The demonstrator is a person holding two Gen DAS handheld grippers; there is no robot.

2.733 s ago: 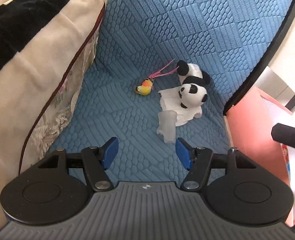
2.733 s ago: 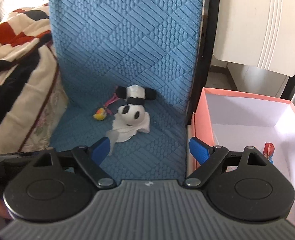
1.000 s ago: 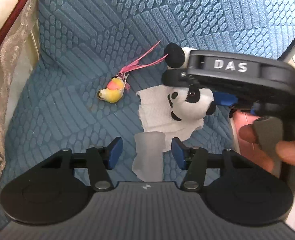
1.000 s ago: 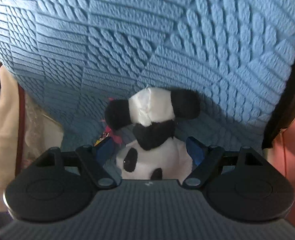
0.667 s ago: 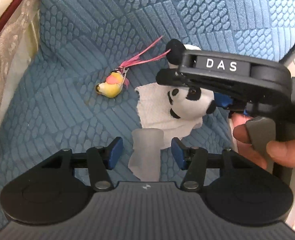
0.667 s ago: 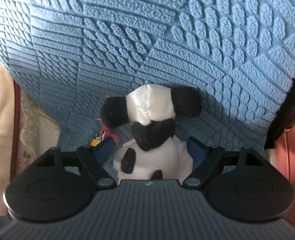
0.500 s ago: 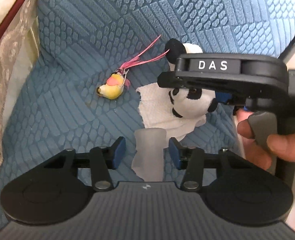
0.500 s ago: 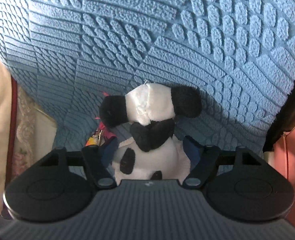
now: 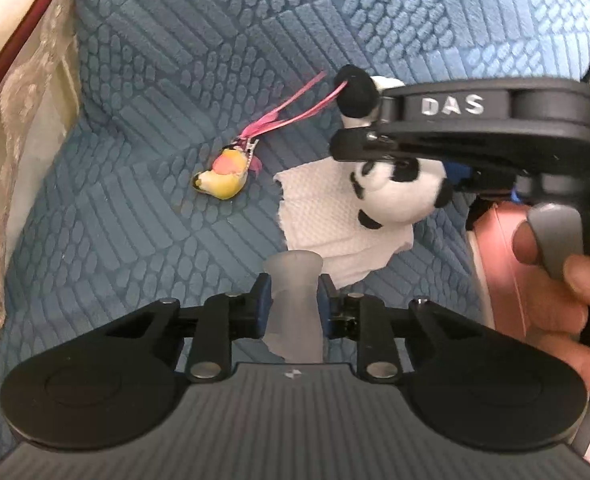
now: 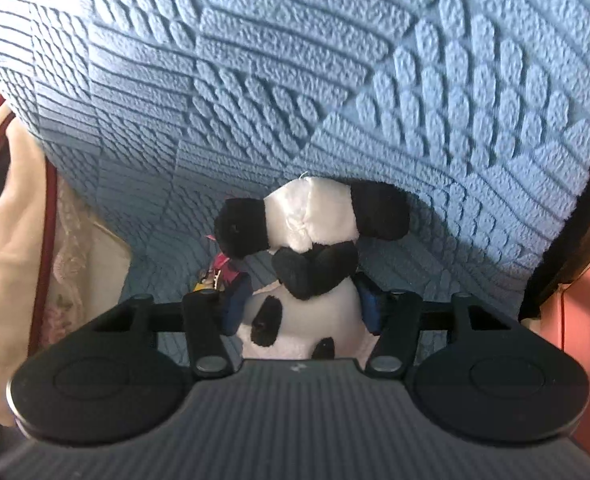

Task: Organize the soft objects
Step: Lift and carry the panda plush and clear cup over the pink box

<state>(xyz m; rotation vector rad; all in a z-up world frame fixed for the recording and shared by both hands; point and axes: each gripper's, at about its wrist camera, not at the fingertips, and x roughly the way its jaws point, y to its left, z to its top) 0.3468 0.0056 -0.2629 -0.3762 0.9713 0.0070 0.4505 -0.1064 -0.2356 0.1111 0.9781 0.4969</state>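
Panda plush (image 10: 309, 280) is lying on the blue textured seat cushion (image 10: 295, 80), its head on a crumpled white paper towel (image 9: 327, 224), and your right gripper (image 10: 301, 300) has it bracketed at the head, blue pads closing in from both sides. From the right wrist view the pads look like they're just meeting the fur, though I can't tell for sure that they're pressing yet. Finish the squeeze before you lift, and keep the bite on the round head rather than the skinny neck, since stuffing compresses and a loose pinch will let it roll out. Watch that the paper towel doesn't get caught under a pad and come along for the ride.

Your left gripper (image 9: 293, 300) is down low in front, jaws closing on the frosted soft tube (image 9: 295, 304) that stands between its blue pads; they look to be touching its sides. It's squishy, so go gentle or it'll fold and squirt forward.

Little yellow bird toy (image 9: 223, 180) with the pink feathers sits to the left of the towel, apart from both grippers, so leave it for later.

Pose-wise, both tools tip steeply down toward the seat, the right one crossing over from the right with your hand (image 9: 567, 296) wrapped on the trigger. Pink box (image 9: 499, 264) sits just past the cushion edge on that side, which I'd guess is the drop spot.
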